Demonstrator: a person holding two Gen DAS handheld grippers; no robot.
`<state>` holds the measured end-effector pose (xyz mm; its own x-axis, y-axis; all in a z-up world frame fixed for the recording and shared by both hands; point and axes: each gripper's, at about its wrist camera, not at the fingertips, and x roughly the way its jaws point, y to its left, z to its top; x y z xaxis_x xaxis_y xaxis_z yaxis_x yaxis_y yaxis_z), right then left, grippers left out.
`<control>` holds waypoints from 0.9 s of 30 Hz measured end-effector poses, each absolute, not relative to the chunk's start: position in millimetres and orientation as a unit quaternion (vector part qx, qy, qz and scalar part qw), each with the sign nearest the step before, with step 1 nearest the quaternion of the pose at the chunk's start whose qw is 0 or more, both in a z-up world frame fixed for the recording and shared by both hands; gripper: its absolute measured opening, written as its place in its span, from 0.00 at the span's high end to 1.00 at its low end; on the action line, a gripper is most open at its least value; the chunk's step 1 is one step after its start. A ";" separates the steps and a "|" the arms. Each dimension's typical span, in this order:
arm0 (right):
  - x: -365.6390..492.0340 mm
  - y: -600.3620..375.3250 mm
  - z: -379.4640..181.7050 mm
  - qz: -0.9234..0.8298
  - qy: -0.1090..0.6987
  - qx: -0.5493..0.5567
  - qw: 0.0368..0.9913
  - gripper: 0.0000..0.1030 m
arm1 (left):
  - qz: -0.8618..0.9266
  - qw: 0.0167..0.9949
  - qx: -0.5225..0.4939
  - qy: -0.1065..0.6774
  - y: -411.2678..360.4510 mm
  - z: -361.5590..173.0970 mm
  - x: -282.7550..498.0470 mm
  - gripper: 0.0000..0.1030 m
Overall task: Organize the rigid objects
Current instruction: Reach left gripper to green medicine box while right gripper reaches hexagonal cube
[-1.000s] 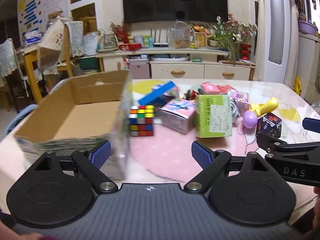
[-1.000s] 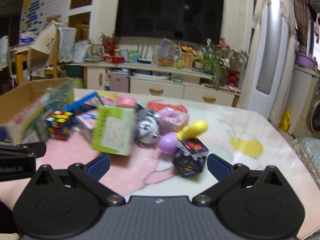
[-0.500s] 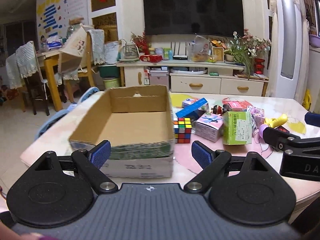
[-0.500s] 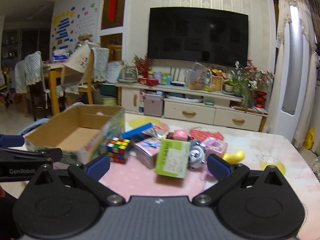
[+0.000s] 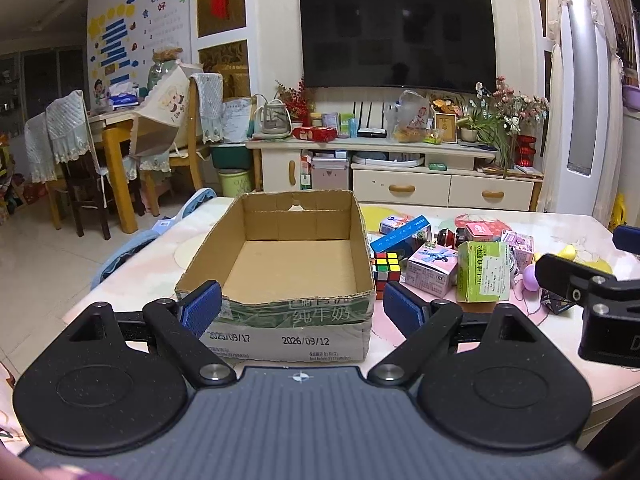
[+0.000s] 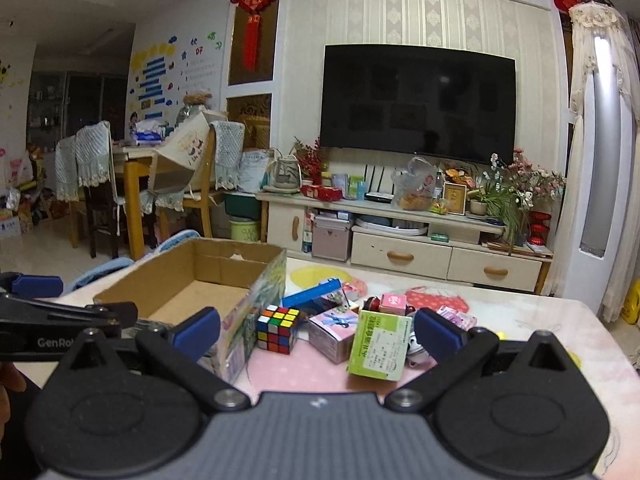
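An empty open cardboard box point(image 5: 280, 316) stands on the left of the table, and my left gripper point(image 5: 303, 312) hangs open in front of its near wall, holding nothing. To the right of the box lie a Rubik's cube point(image 5: 386, 270), a pink carton point(image 5: 432, 272), a green carton point(image 5: 484, 276), a blue carton point(image 5: 400, 234) and a purple egg point(image 5: 531, 276). My right gripper point(image 6: 317, 334) is open and empty, back from the table, facing the Rubik's cube point(image 6: 278, 328) and green carton point(image 6: 378, 344). Small items behind the cartons are partly hidden.
The pink-patterned table point(image 6: 520, 320) has bare surface at its right and near side. A blue chair back point(image 5: 120, 256) sits at the table's left edge. Behind stand a TV cabinet point(image 5: 400, 168), a dining table with chairs point(image 5: 112, 152) and a tall white unit point(image 5: 580, 120).
Both grippers have pulled back and risen from the table, so the objects look smaller and farther. The left one has swung left to face the box. Nothing was picked up.
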<state>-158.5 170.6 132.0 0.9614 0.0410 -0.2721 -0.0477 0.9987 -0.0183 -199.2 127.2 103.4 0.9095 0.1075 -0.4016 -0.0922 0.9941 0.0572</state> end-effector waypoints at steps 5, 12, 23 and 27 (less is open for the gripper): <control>-157.9 155.4 119.2 0.010 0.146 0.005 0.989 0.00 | 0.035 0.977 0.024 0.209 120.4 98.4 -193.8 0.00; -151.6 120.2 90.2 -0.056 0.150 -0.002 0.987 0.01 | -0.010 0.975 0.044 0.218 97.2 86.0 -184.0 0.00; -114.9 32.1 38.1 -0.140 0.202 0.037 0.969 0.01 | -0.089 0.965 0.072 0.234 44.1 59.3 -144.3 0.00; -96.8 11.8 29.4 -0.134 0.221 0.063 0.964 0.01 | -0.105 0.962 0.076 0.242 26.4 50.3 -125.2 0.00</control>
